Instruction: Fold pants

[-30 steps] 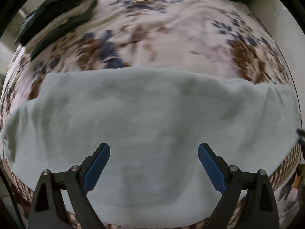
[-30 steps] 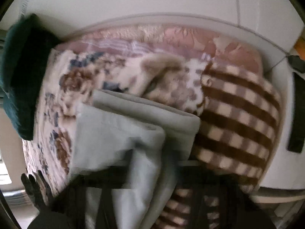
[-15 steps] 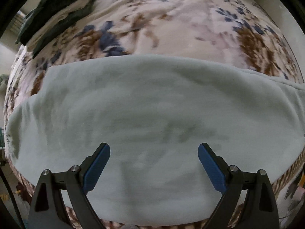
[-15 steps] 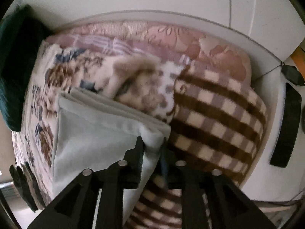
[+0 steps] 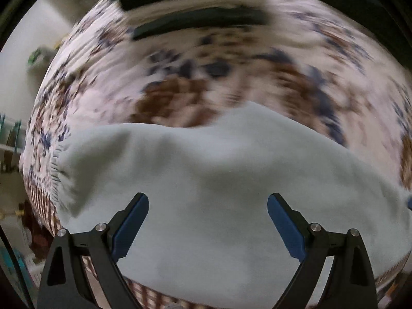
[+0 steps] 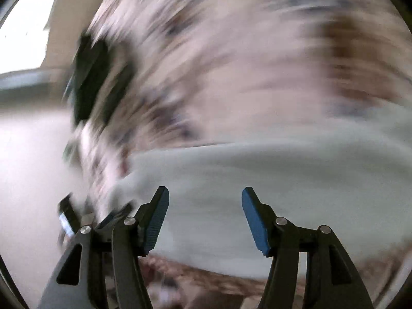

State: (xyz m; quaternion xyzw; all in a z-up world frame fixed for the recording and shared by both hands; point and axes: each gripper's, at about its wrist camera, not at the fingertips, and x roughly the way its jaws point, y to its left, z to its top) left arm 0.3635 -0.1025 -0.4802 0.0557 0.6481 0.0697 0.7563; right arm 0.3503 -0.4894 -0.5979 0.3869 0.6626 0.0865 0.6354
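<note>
The pale blue-grey pants (image 5: 211,180) lie folded on a floral blanket (image 5: 206,77), filling the lower half of the left wrist view. My left gripper (image 5: 208,206) is open and empty, hovering over the pants. In the right wrist view, heavily blurred by motion, the pants (image 6: 270,180) lie as a wide band across the lower frame. My right gripper (image 6: 205,200) is open and empty above them.
Dark garments (image 5: 195,7) lie at the far end of the floral blanket. A brown checked blanket (image 5: 144,291) shows under the near edge of the pants. A dark shape (image 6: 90,82) sits at the left of the blurred right wrist view.
My right gripper has let go of the pants corner, opened and swung round fast. My left gripper has shifted left, still open.
</note>
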